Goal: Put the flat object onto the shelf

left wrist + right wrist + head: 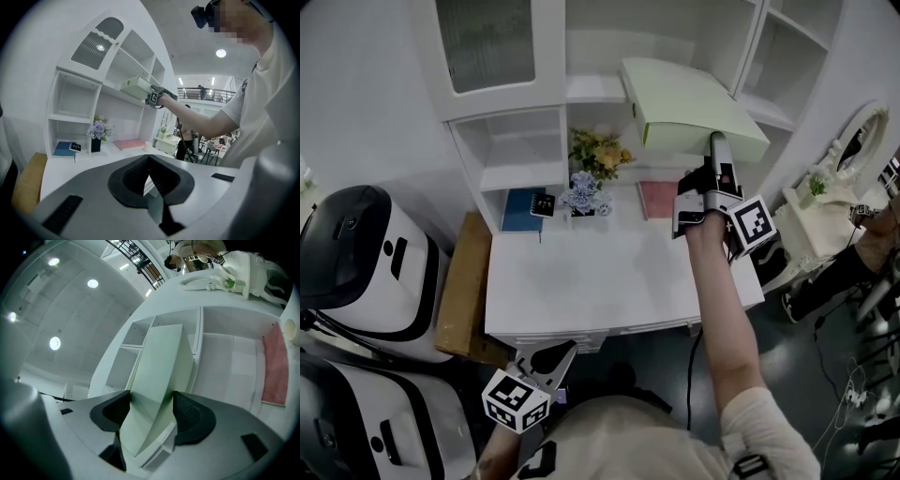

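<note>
A pale green flat box [689, 98] is held up in front of the white shelf unit [595, 89], about level with its upper middle board. My right gripper [719, 142] is shut on the box's near edge, arm stretched out over the desk. In the right gripper view the box [164, 366] runs away between the two pads of the right gripper [152, 401], which press on both its faces. The left gripper view shows the box [136, 87] at the shelf board's front edge; whether it rests there I cannot tell. My left gripper [551, 358] hangs low before the desk, shut and empty.
On the white desk [600, 281] lie a blue book [521, 210] with a small black item [543, 205], a flower vase [581, 195] and a pink book [657, 199]. A cardboard box [461, 281] and white machines [356, 253] stand left; a dressing table [825, 202] stands right.
</note>
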`<state>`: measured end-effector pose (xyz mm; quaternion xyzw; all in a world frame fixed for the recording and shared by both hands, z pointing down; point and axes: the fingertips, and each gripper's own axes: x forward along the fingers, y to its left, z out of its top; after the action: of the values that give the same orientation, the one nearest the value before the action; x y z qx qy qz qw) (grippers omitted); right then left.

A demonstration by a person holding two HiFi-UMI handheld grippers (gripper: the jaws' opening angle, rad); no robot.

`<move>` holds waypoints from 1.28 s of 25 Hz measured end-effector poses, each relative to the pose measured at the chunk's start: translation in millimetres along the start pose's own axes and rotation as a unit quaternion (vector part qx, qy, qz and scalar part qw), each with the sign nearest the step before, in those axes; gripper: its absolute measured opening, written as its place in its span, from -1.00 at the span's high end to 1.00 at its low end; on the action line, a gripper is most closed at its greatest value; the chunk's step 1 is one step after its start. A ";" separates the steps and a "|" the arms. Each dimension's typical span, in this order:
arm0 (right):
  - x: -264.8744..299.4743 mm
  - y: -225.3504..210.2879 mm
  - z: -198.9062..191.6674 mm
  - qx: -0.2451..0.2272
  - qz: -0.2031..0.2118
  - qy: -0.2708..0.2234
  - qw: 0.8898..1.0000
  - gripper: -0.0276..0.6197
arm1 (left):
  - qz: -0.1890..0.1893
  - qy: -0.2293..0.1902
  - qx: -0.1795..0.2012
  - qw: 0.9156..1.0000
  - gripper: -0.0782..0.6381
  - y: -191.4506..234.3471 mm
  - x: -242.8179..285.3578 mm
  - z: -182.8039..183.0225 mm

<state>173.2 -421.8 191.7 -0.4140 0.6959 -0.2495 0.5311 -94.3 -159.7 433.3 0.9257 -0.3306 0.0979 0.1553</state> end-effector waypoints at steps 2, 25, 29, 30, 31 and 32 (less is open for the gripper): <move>2.8 -1.3 -3.0 -0.006 -0.003 -0.001 1.000 0.04 | 0.002 -0.001 0.001 1.000 0.74 0.8 -3.0 0.1; 32.6 -18.6 -3.3 -0.015 -0.016 -0.018 1.000 0.07 | 0.017 -0.003 -0.009 1.000 0.74 10.7 -3.7 -2.3; 34.8 -21.4 -2.6 -0.015 -0.016 -0.016 1.000 0.07 | 0.019 -0.003 -0.009 1.000 0.74 11.8 -2.2 -2.6; 35.9 -22.3 -2.0 -0.015 -0.017 -0.016 1.000 0.07 | 0.019 -0.003 -0.009 1.000 0.74 12.1 -1.5 -2.5; 36.8 -23.1 -1.5 -0.016 -0.018 -0.016 1.000 0.07 | 0.020 -0.003 -0.009 1.000 0.74 12.2 -1.0 -2.2; 37.5 -23.5 -1.1 -0.017 -0.018 -0.015 1.000 0.07 | 0.020 -0.003 -0.010 1.000 0.74 12.1 -0.6 -1.8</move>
<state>175.9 -466.0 190.5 -0.4395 0.6842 -0.2412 0.5297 -102.7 -167.5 437.5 0.9179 -0.3502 0.0946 0.1610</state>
